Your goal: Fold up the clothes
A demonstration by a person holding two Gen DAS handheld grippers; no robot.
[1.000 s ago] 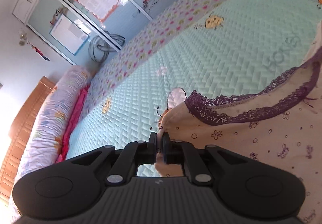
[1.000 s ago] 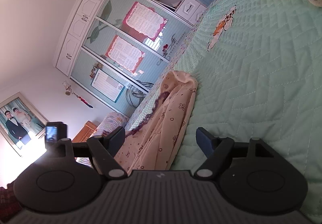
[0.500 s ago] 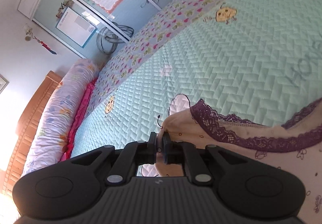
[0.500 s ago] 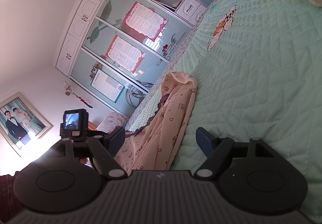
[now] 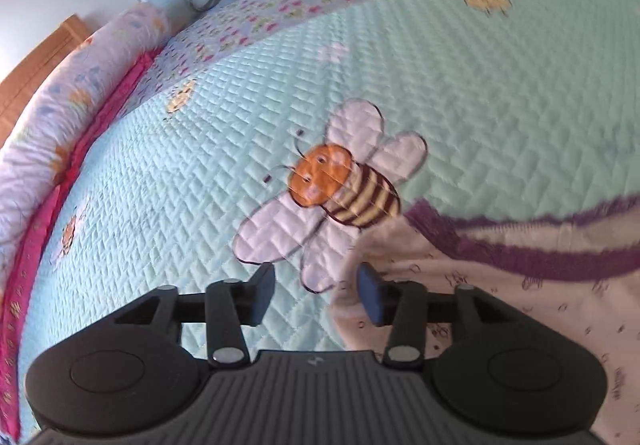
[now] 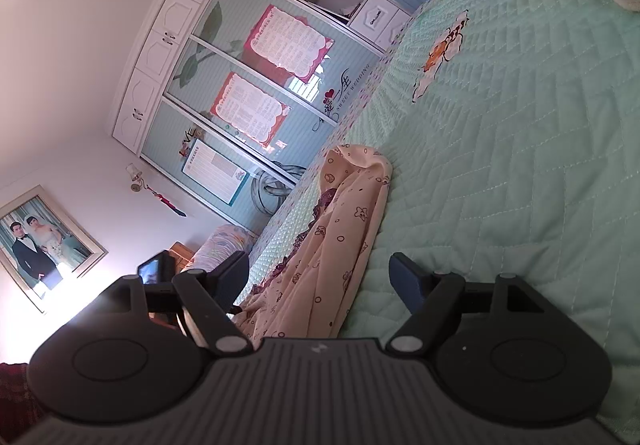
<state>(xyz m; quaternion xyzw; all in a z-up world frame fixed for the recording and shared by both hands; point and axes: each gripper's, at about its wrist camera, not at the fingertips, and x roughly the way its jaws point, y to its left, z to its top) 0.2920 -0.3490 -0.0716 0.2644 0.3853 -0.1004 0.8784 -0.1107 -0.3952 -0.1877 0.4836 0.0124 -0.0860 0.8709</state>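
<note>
1. The left tongs [image 5: 316, 287] have just been opening and now stand partly apart. The cream garment's [image 5: 500, 285] corner lies by the right pad, no longer pinched.
2. The right tongs [image 6: 320, 277] stand wide with nothing gripped, low over the same garment [image 6: 340, 241], which lies stretched along the bed [image 6: 520, 165].
3. The garment, cream with purple lace trim [image 5: 540, 241], rests on the green quilt beside the bee patch [image 5: 344, 185].
4. Judged step: a corner has been laid down and released, ending one fold.
5. Next move probably needs both tongs to pick fresh edges or corners, lifting evenly to avoid bunching.
</note>
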